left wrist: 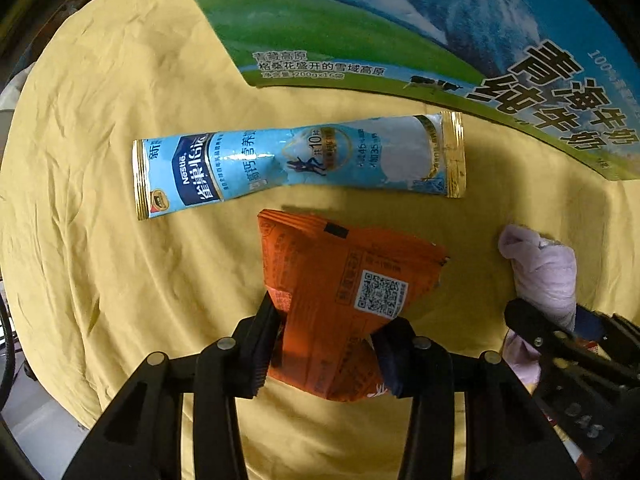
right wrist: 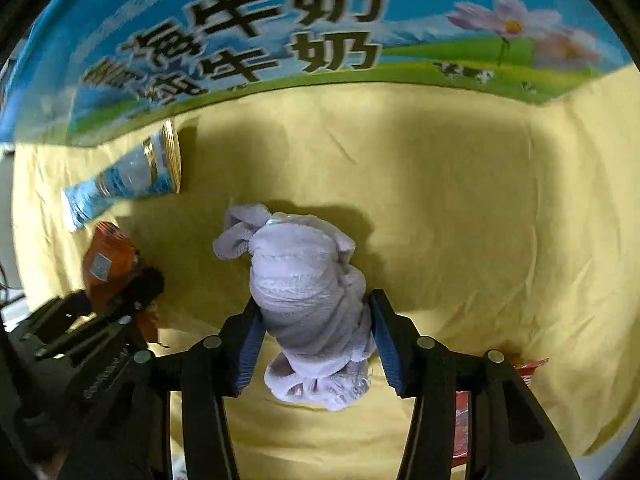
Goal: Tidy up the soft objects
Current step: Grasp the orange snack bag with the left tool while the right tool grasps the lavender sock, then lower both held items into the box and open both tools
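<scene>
My left gripper (left wrist: 326,330) is shut on an orange snack packet (left wrist: 344,292), holding it just above the yellow cloth (left wrist: 120,128). A long light-blue Nestle sachet (left wrist: 296,162) lies flat beyond it. My right gripper (right wrist: 316,320) is shut on a rolled lilac towel (right wrist: 304,284) over the cloth. The towel (left wrist: 540,268) and right gripper show at the right in the left wrist view. The orange packet (right wrist: 106,264), left gripper and sachet (right wrist: 128,180) show at the left in the right wrist view.
A large blue-and-green milk carton box (left wrist: 420,28) stands along the back of the cloth, also in the right wrist view (right wrist: 280,36). A red packet (right wrist: 528,372) lies at the lower right behind my right gripper. The cloth's left edge drops off to a dark floor.
</scene>
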A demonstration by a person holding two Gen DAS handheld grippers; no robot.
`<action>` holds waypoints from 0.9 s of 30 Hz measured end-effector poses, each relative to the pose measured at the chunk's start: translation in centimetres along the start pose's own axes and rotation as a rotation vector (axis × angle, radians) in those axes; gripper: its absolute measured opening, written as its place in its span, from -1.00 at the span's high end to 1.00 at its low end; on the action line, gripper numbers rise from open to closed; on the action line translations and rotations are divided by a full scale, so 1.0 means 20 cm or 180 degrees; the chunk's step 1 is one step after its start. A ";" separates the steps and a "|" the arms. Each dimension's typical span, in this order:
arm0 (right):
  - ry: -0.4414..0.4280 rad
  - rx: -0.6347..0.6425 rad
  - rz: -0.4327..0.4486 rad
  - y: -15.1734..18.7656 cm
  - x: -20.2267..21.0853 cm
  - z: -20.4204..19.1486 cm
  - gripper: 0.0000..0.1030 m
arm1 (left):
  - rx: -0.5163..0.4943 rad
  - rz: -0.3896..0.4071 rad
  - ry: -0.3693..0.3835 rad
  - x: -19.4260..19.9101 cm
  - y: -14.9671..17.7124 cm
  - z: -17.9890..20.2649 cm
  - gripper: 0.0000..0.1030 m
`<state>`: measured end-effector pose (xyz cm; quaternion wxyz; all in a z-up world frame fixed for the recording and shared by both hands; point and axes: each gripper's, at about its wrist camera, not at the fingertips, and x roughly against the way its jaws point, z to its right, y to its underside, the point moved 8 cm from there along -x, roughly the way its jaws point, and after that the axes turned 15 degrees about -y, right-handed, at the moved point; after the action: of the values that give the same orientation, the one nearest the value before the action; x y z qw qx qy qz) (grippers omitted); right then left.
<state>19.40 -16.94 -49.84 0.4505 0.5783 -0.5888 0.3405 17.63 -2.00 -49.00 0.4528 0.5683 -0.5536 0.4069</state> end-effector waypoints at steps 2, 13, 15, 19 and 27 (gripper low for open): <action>0.0092 0.0053 0.0010 0.01 -0.02 -0.01 0.11 | 0.0022 -0.0010 0.0021 0.01 -0.07 -0.02 0.26; 0.0141 0.0026 0.0202 0.08 0.17 -0.09 0.28 | 0.0078 0.0135 0.0112 0.23 0.04 0.02 0.30; 0.0098 -0.0002 0.0288 0.10 0.26 -0.09 0.28 | 0.0072 0.0232 0.0108 0.32 0.06 0.02 0.30; -0.0013 -0.0049 0.0470 0.14 0.47 -0.11 0.28 | 0.0073 0.0493 0.0113 0.55 0.11 0.02 0.30; -0.0223 -0.0061 0.0824 0.25 0.91 -0.13 0.28 | 0.0093 0.0857 0.0268 0.97 0.04 -0.04 0.30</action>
<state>16.07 -20.88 -31.57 0.3875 0.5047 -0.6771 0.3698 17.90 -6.19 -29.94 0.4086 0.4778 -0.5994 0.4955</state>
